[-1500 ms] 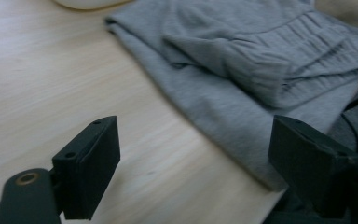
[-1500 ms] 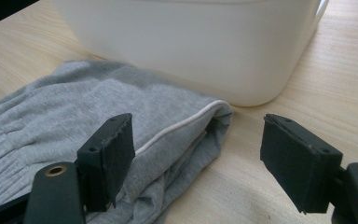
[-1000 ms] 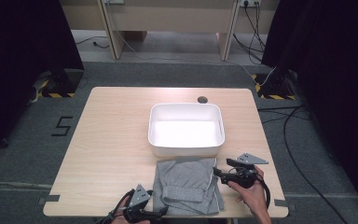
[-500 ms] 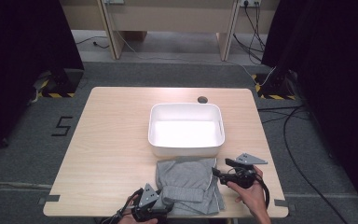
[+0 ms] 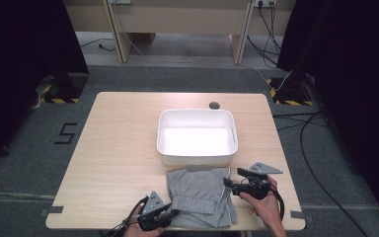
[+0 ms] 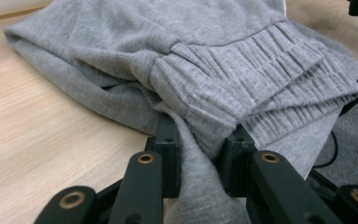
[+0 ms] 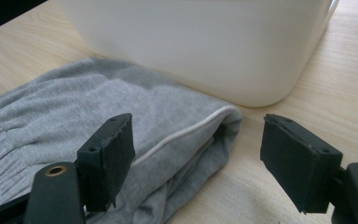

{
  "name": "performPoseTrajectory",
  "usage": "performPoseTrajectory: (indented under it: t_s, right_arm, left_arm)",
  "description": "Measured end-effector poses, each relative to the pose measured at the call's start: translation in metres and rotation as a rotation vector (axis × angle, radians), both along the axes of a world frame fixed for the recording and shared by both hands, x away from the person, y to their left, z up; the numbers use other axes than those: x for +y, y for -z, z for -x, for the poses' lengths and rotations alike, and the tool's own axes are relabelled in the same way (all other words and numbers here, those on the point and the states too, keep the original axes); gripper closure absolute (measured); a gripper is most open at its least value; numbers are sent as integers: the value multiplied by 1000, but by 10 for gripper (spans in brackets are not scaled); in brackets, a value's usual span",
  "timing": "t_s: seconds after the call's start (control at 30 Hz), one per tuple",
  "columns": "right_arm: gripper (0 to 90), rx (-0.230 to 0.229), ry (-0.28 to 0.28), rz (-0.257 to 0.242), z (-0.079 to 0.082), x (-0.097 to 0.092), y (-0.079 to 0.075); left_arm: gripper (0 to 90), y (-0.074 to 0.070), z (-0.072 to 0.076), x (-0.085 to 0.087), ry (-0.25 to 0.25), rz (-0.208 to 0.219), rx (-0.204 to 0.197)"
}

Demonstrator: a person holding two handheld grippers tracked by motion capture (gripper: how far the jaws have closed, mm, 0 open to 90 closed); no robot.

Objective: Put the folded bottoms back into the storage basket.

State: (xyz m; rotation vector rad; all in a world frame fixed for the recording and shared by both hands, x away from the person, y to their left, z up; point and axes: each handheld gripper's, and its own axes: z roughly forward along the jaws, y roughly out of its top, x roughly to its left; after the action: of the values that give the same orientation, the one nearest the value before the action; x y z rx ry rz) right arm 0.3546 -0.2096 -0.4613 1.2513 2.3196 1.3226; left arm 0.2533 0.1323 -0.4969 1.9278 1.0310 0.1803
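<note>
Though folded, grey sweatpants (image 5: 201, 194) (waistband nearside), lengthwise toward bin (image 5: 197, 136)

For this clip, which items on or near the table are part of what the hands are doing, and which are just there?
In use:
- folded grey knit garment, pinched at its ribbed edge by the left gripper
- right gripper, open beside the garment's corner
- probably the white rectangular plastic tub, right behind the garment

Just there:
- small dark round disc near the table's far edge
- cables on the floor

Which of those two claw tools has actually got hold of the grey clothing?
The left gripper, at the table's near edge: its jaws pinch a fold of the grey garment just below the ribbed waistband. The right gripper stands wide open beside the garment's other edge, gripping nothing.
</note>
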Motion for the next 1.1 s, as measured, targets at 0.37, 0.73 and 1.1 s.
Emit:
performPoseTrajectory:
  t_s: [0.37,0.73,1.1]
  right_arm:
    - [259,6,-72,15,4,20,2]
    - [252,33,-122,29,5,39,7]
    - [228,51,-145,79,2,51,15]
  left_arm:
    - [738,0,17,22,-19,7,9]
    - [733,0,30,38,-32,15,22]
    - [726,-1,30,45,-13,15,30]
